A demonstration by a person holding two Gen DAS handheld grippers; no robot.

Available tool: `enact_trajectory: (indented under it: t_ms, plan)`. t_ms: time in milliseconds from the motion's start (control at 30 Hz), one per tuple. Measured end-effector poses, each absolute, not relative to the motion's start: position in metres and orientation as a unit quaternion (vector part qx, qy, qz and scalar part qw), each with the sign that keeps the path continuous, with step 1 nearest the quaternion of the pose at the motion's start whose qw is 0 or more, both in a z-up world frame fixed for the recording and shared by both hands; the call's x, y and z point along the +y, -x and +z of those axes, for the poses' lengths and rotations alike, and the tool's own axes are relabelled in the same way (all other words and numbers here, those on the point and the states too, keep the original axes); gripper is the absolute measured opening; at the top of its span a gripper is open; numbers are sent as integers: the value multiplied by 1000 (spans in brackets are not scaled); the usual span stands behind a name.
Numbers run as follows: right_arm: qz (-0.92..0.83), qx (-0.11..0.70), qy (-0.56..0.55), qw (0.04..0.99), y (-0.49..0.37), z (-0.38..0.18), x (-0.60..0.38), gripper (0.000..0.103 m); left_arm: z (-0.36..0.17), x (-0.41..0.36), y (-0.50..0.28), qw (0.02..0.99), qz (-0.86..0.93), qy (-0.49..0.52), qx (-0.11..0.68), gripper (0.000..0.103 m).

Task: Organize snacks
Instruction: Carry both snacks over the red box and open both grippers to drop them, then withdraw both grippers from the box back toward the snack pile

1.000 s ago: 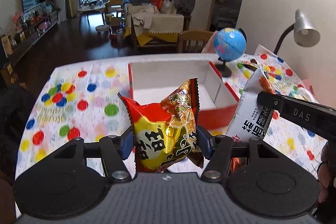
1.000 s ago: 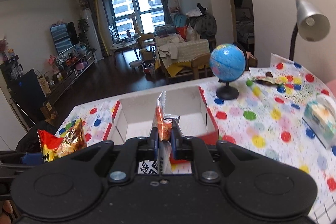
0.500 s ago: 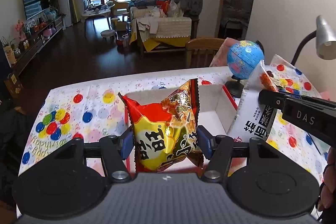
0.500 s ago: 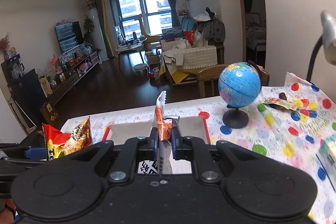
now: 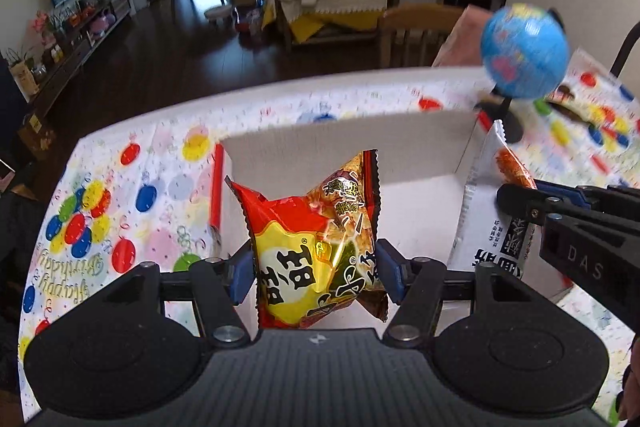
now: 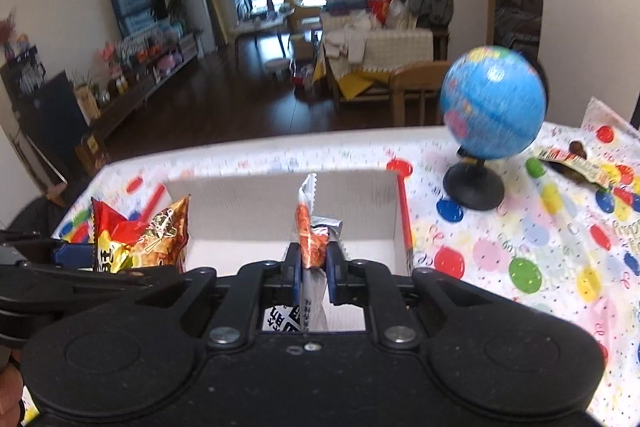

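Both tongs, left (image 5: pixel 316 267) clamping the red-yellow packet (image 5: pixel 312 247), right (image 6: pixel 314 267) the white packet (image 6: pixel 310 227), now hover nearer over the box (image 5: pixel 352 155).

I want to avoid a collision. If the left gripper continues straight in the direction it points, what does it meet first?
Probably the far wall of the white box. The left gripper, shut on the red-yellow snack bag, points over the box's open inside; nothing else shows between them, though depth is unclear.

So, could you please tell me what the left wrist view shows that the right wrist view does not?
Only the left wrist view shows the red and yellow snack bag's printed front and the white packet's broad face. Only the right wrist view shows the globe's black base and a wrapper behind it. Both show the white box, both packets held in shut claws, and the dotted tablecloth.
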State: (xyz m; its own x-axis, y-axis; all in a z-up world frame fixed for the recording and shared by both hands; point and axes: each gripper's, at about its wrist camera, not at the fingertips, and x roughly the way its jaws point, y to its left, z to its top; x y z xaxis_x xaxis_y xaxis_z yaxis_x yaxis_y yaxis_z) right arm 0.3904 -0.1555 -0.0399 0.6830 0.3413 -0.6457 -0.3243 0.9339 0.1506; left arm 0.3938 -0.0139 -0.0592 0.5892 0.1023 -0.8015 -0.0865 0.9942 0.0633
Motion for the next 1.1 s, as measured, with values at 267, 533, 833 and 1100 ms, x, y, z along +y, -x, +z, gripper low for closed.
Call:
enact_trajectory:
  t_ms: [267, 533, 833, 1100]
  plan:
    - [200, 389, 1, 899, -398, -66, -150, 11, -96, -17, -417, 869, 72, -21, 490, 62]
    - [211, 414, 7, 885, -398, -81, -148, 16, -117, -27, -423, 850, 66, -21, 522, 64]
    - [198, 422, -1, 885, -403, -81, -152, 25, -114, -21, -425, 851, 53, 5, 522, 67]
    - [191, 408, -8, 893, -391, -66, -163, 46, -91, -12, -404, 870, 46, 36, 490, 67]
